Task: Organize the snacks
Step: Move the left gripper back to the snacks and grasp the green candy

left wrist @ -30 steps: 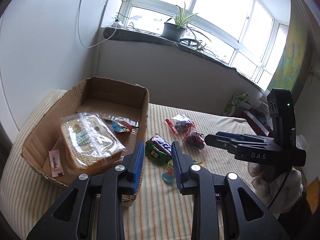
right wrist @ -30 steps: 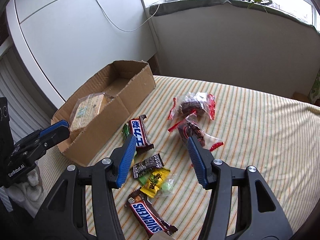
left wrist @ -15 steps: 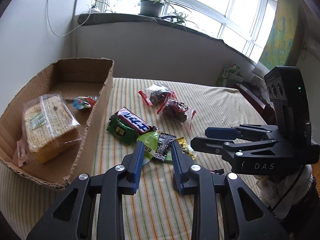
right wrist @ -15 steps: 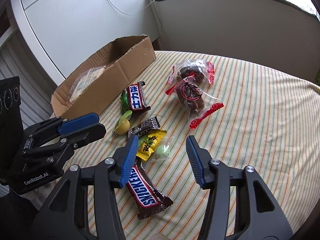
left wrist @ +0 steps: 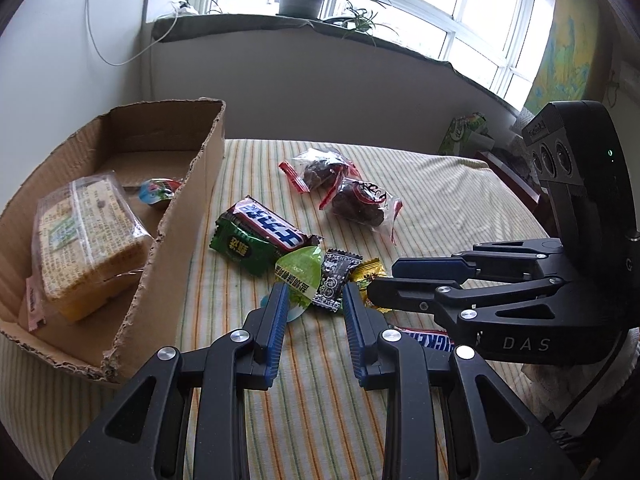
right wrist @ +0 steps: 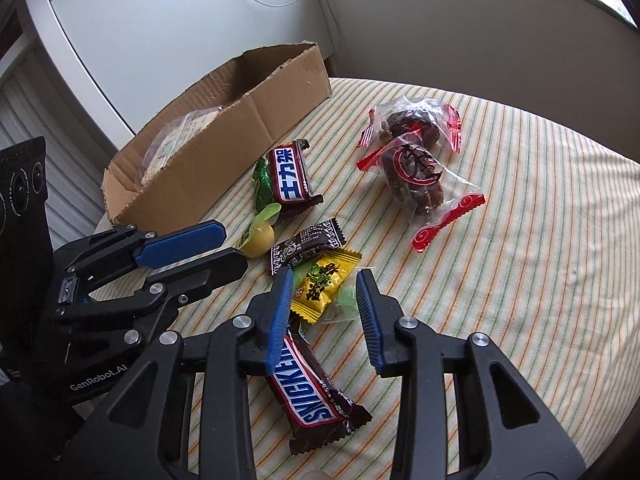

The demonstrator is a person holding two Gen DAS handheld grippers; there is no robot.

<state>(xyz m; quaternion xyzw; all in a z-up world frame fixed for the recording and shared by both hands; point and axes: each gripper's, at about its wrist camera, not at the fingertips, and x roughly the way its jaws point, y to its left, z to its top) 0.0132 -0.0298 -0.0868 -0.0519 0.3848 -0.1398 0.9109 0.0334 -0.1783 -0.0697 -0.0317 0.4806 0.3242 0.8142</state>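
Observation:
Loose snacks lie on the striped cloth beside a cardboard box (left wrist: 188,208). My right gripper (right wrist: 324,280) points down at a yellow candy (right wrist: 324,284). The candy lies between its jaws, which are closing without pressing on it. A Snickers bar (right wrist: 308,392) lies under that gripper. My left gripper (left wrist: 314,300) stands narrowly open just short of a green-lidded jelly cup (left wrist: 298,276) and a black candy (left wrist: 334,284), gripping nothing. In the box are a wrapped cake (left wrist: 88,232) and a small jelly cup (left wrist: 156,192).
A blue-labelled chocolate bar (left wrist: 268,228) rests on a green packet (left wrist: 240,248) next to the box wall. Two clear bags of dark snacks (right wrist: 416,176) lie farther back. Bare striped cloth (right wrist: 520,240) stretches to the right. A window sill with potted plants (left wrist: 298,0) runs behind.
My left gripper swung from over the box to the snack pile and sank. My right gripper dropped over the yellow candy and its jaws narrowed.

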